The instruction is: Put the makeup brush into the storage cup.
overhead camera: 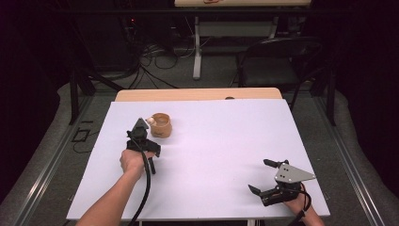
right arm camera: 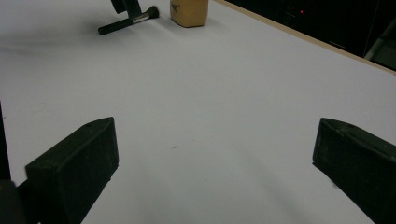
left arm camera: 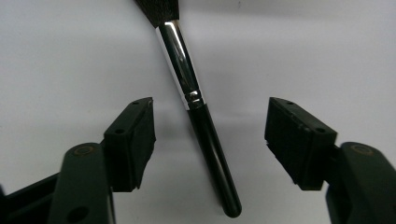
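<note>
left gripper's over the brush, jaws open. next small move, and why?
Probably lower a touch and close. In the left gripper view the brush lies flat on the white table between the open jaws of the left gripper, its black handle centred and neither pad touching it. The cup stands just beyond, so keep the move short. The right gripper is open and far off.

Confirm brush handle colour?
Black handle on the brush, with a shiny silver ferrule above it. Clearest in the left gripper view, between the open jaws.
</note>
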A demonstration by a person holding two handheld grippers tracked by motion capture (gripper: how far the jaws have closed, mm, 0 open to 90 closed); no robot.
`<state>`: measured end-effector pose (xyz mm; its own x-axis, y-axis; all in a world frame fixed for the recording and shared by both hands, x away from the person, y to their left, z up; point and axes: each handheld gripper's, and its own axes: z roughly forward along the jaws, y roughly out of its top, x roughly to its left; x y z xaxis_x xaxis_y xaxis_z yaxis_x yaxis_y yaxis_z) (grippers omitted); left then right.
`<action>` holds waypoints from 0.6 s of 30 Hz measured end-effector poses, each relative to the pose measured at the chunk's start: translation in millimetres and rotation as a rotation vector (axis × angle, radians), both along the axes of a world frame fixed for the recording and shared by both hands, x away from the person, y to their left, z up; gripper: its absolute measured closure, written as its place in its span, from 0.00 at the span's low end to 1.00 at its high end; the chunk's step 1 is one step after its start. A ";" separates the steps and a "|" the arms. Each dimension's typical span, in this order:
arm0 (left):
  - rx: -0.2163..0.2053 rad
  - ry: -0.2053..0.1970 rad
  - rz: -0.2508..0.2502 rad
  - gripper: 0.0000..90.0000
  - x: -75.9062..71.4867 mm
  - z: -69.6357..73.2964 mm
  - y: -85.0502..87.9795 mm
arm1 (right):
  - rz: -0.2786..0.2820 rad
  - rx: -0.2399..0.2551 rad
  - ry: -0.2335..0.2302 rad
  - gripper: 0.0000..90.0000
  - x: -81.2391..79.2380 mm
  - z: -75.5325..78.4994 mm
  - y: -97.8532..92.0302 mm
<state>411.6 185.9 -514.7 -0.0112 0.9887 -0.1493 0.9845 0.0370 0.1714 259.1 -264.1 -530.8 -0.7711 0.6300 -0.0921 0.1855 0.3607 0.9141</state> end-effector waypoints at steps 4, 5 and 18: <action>0.015 0.005 -0.004 0.44 0.7 -0.8 0.4 | -0.003 0.003 -0.004 0.00 -0.2 0.2 0.3; 0.013 0.010 0.000 0.46 0.9 -1.0 -0.4 | -0.003 0.003 -0.004 0.00 -0.3 0.3 0.3; 0.040 0.015 -0.012 0.69 7.5 -5.8 -2.0 | -0.003 -0.002 -0.002 0.00 0.1 0.4 0.1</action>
<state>419.1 183.9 -520.4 -0.0010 0.9939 -0.1100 0.9874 0.0185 0.1574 259.2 -264.1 -530.4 -0.7688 0.6324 -0.0950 0.1850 0.3622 0.9136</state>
